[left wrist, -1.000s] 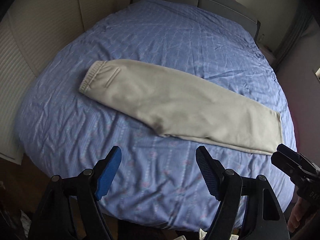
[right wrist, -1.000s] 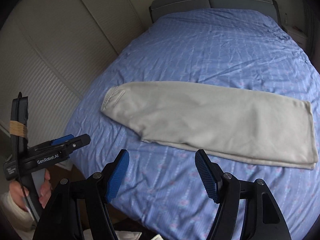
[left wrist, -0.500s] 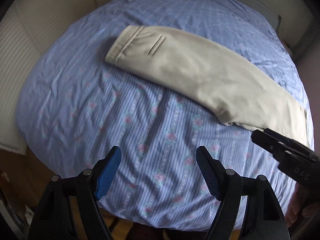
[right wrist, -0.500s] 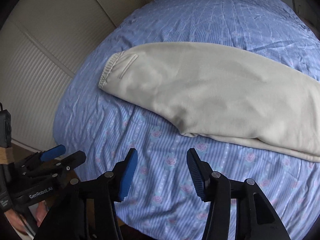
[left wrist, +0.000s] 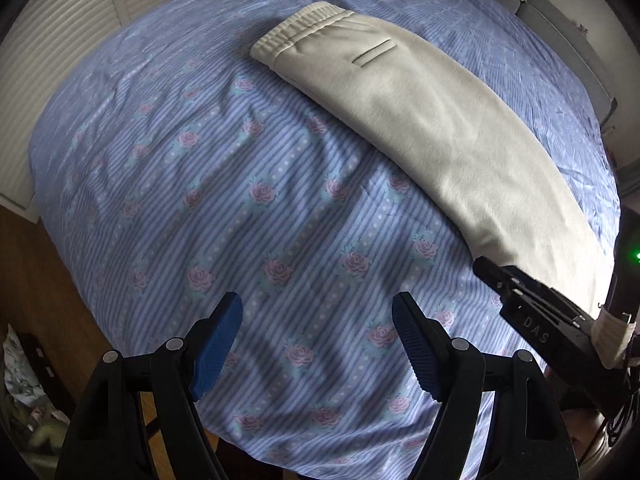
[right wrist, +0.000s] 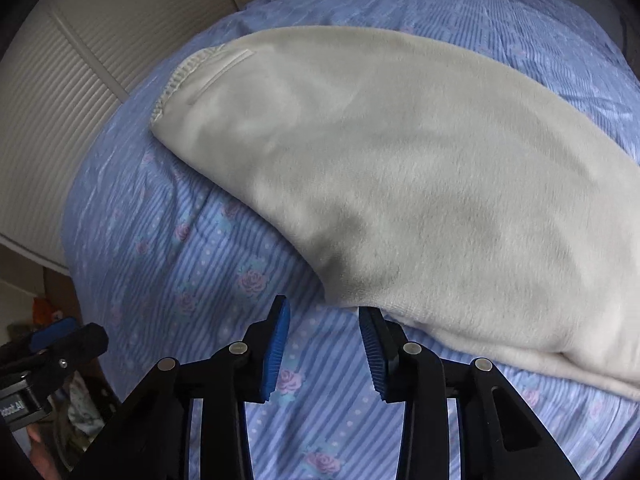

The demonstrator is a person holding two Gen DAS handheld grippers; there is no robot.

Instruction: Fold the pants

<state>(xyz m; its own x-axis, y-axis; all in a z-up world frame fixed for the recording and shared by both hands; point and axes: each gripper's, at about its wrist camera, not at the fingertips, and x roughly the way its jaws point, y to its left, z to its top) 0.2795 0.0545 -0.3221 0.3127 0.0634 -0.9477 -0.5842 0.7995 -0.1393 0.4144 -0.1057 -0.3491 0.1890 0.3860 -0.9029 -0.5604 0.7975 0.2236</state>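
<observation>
Cream pants (left wrist: 420, 120) lie flat on the bed, folded lengthwise, with the waistband (left wrist: 296, 26) at the far left and the legs running off to the right. In the right wrist view the pants (right wrist: 400, 168) fill the middle. My left gripper (left wrist: 318, 344) is open and empty above bare sheet, short of the pants. My right gripper (right wrist: 324, 344) is partly open and empty, its fingertips just short of the crotch point (right wrist: 344, 300). The right gripper also shows at the right edge of the left wrist view (left wrist: 532, 304).
The bed has a blue striped sheet with pink roses (left wrist: 240, 208). White louvred closet doors (right wrist: 72, 92) stand along the left. A grey headboard (left wrist: 560, 20) is at the far end. Wooden floor (left wrist: 32, 280) shows at the bed's near left corner.
Both grippers have moved down and forward toward the bed. The right gripper's jaws have narrowed and come up to the crotch edge of the pants. The pants have not moved.
</observation>
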